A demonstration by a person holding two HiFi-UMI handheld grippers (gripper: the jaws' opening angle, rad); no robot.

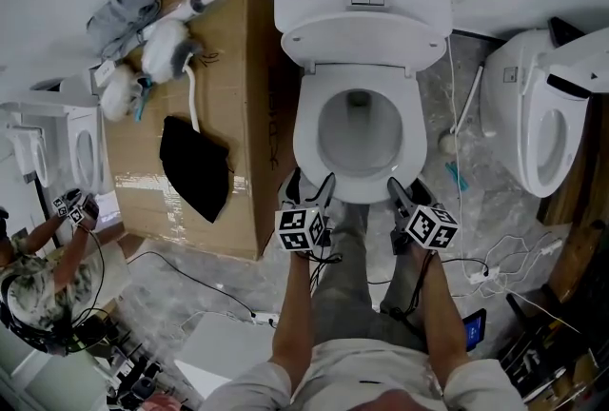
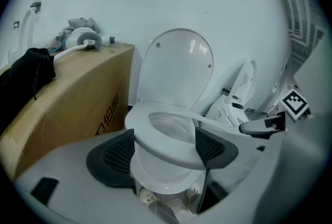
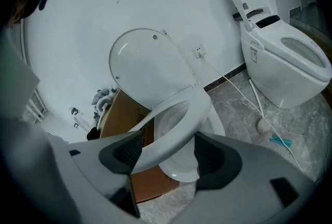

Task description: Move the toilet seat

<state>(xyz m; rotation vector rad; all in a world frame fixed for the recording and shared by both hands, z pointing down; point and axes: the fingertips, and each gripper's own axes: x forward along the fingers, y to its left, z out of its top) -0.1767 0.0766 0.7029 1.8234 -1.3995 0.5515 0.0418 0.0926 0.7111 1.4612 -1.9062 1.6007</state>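
Nearest, at the front of the white ceramic toilet bowl (image 2: 163,179): left tool (image 1: 309,190) and right tool (image 1: 407,198), side by side, angled down toward the bowl. Closed, each of them, on the front rim of the white plastic ring-shaped toilet seat (image 3: 179,122), with the rim caught between the pads.

Just above the bowl: that seat, front edge tipped clear of the bowl's rim, back end hinged at the bowl's far side. Long axis running straight away from both tools toward the hinge. Neither tool clearly nearer, one on each side of the bowl's midline. Probably calls for an upward, backward swing about that hinge.

Behind the bowl: white oval lid (image 2: 179,67), upright against the white cistern (image 1: 362,0). Left of the bowl, brown cardboard box (image 1: 214,114); right of it, second white toilet (image 1: 538,114).
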